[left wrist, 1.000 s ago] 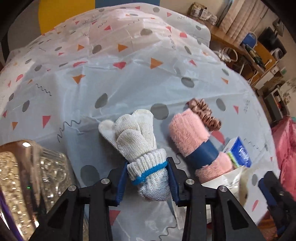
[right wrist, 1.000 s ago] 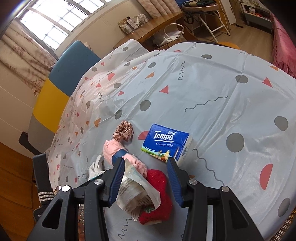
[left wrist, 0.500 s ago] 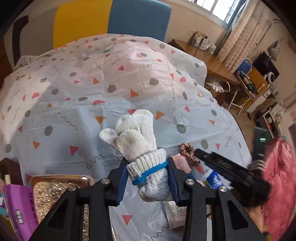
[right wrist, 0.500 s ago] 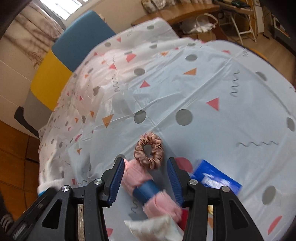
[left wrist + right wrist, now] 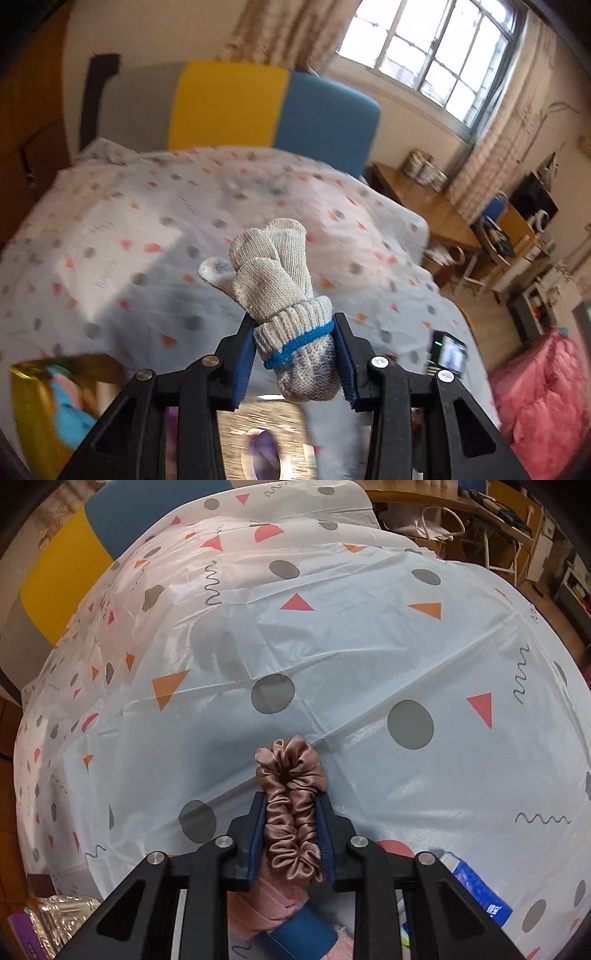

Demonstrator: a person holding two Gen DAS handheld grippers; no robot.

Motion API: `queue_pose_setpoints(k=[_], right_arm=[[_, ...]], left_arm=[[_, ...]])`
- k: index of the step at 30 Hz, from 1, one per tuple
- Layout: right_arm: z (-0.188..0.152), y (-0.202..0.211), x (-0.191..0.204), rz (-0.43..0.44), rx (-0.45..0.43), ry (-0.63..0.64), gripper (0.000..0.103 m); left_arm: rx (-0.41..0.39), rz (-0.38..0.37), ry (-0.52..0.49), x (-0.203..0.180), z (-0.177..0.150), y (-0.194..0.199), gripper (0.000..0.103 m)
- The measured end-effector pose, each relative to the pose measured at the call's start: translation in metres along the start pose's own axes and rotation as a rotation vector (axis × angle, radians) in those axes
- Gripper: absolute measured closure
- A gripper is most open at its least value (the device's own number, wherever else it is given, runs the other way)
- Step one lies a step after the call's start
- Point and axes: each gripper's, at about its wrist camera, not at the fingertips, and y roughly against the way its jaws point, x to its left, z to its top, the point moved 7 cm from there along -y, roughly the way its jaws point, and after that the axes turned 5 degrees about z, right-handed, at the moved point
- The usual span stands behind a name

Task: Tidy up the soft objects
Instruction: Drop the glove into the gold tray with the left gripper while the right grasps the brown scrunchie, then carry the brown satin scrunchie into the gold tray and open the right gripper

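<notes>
A rolled pair of white knit gloves with a blue cuff stripe point(image 5: 273, 280) is held up in the air over the table, and my left gripper point(image 5: 293, 332) is shut on its cuff. In the right wrist view a brown satin scrunchie point(image 5: 290, 771) lies on the patterned tablecloth point(image 5: 332, 646). My right gripper point(image 5: 291, 805) is shut on it, the blue pads squeezing it into a narrow loop. Just below that gripper lies a pink rolled towel with a blue band point(image 5: 258, 904), partly hidden by the fingers.
A blue tissue pack point(image 5: 476, 890) lies at the lower right. A gold foil tray point(image 5: 26, 391) with soft items sits at the table's near left edge. A yellow and blue chair back point(image 5: 229, 107) stands behind the table. Furniture crowds the room's right side.
My left gripper has risen with the gloves, so the table items have dropped out of its view. My right gripper moved over the scrunchie and shut on it.
</notes>
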Motion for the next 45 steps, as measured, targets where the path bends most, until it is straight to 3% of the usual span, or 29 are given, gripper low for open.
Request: queue_pose_setpoints(k=[4,8,12,18,22,27,31,35,38,45], right_arm=[[0.002,0.006,0.016,-0.027,-0.031,0.062,0.084],[-0.001,0.022,0.052,-0.001,-0.103,0.172,0.084],[-0.016,0.038,0.092,0.043,-0.143,0.277,0.084],[-0.05,0.056,0.123,0.051,-0.146,0.417,0.084],[-0.081,0.064,0.125,0.064,-0.13,0.452,0.085],[-0.125,0.062,0.123,0.081,-0.081,0.488,0.085],[-0.151,0.049,0.114,0.11,-0.021,0.454,0.085],[-0.171,0.022,0.099,0.14,0.054,0.373,0.084],[-0.171,0.025,0.095,0.18,0.021,0.344,0.084],[-0.179,0.029,0.09,0.206,-0.03,0.388,0.084]], left_arm=[[-0.035,0.089,0.098,0.089,0.003,0.014,0.063],[-0.034,0.195,0.208,0.18,-0.019,0.021,0.063],[0.0,0.29,0.277,0.252,-0.062,0.022,0.063],[0.063,0.368,0.409,0.335,-0.14,0.018,0.063],[0.116,0.391,0.444,0.358,-0.189,0.012,0.063],[0.172,0.366,0.46,0.365,-0.234,0.0,0.058],[0.154,0.376,0.413,0.356,-0.244,0.001,0.041],[0.103,0.397,0.365,0.345,-0.243,0.016,0.034],[0.046,0.419,0.325,0.337,-0.241,0.033,0.026],[0.011,0.418,0.308,0.313,-0.256,0.057,0.026]])
